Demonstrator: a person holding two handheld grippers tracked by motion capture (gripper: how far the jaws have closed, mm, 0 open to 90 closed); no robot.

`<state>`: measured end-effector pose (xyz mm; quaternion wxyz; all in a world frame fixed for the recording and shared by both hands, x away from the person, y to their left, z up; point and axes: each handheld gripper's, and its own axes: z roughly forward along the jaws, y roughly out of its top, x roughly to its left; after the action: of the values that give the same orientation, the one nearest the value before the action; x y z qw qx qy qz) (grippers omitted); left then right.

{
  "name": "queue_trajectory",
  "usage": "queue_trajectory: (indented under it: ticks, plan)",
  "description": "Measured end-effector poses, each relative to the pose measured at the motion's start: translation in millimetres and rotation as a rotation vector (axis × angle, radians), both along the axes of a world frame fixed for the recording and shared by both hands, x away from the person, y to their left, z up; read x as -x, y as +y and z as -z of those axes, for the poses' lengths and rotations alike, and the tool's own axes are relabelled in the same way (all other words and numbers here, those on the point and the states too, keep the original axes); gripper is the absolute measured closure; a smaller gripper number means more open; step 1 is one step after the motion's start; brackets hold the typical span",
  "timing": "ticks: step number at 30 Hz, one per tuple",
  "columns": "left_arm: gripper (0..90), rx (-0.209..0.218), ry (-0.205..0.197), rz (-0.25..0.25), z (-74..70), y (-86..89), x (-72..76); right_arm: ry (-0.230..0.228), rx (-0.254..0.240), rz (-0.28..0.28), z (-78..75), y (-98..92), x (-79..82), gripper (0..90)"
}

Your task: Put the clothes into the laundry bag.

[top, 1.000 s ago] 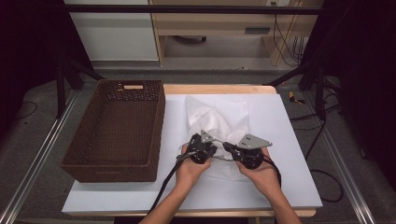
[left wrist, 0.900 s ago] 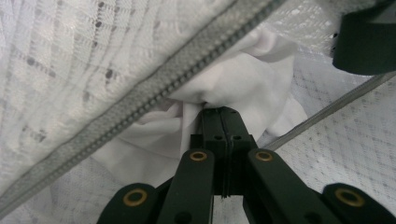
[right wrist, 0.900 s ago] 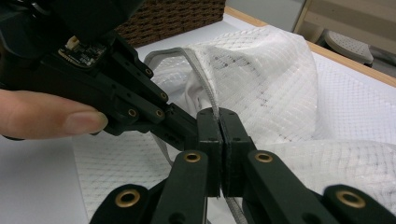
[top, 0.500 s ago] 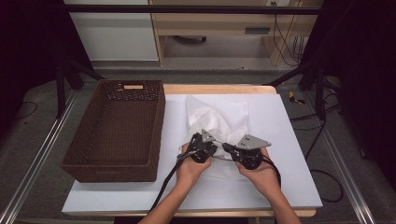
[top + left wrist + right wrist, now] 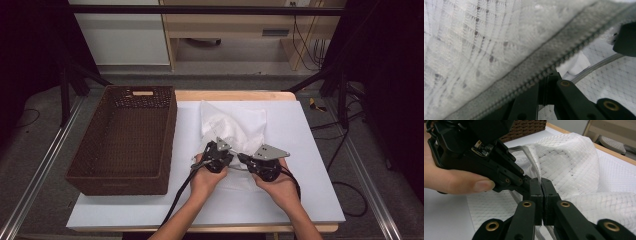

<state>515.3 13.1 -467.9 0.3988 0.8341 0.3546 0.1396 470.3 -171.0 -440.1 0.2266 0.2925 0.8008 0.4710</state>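
A white mesh laundry bag [image 5: 233,123] lies crumpled on the white table top [image 5: 312,165]. Both grippers meet at its near edge, each held in a person's hand. My left gripper [image 5: 231,158] is shut on the bag's grey zipper band [image 5: 564,58], which runs slantwise across the left gripper view just above the closed jaws [image 5: 547,78]. My right gripper [image 5: 242,159] is shut on the same bag edge [image 5: 537,167], its pads [image 5: 549,187] pressed together with the band coming up between them. The left gripper [image 5: 525,182] sits directly beside it, tips almost touching.
A brown wicker basket [image 5: 169,131] stands at the table's left side, close to the bag. Bare white table lies to the right and in front of the hands. Black frame legs and cables stand beyond the table's right edge [image 5: 345,100].
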Motion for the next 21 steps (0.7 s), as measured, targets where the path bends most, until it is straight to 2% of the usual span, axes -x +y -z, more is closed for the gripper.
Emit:
queue_trajectory:
  ticks: [7, 10, 19, 21]
  plan:
    - [90.0, -0.019, -0.018, -0.021, -1.0, -2.6, -4.0, -0.003, 0.001, 0.000, -0.9, -0.4, 1.2, 89.0]
    - [90.0, -0.011, -0.021, -0.037, -1.4, -2.3, -6.9, 0.000, -0.001, -0.001, -0.6, -0.8, 1.1, 89.0]
    - [90.0, -0.009, -0.027, -0.039, -0.5, -2.0, -13.8, 0.006, 0.005, -0.005, 1.1, 0.0, -1.0, 89.0]
    - [90.0, -0.005, -0.051, -0.052, -0.4, -2.6, -13.3, 0.005, 0.007, -0.002, 1.0, -0.4, -0.8, 89.0]
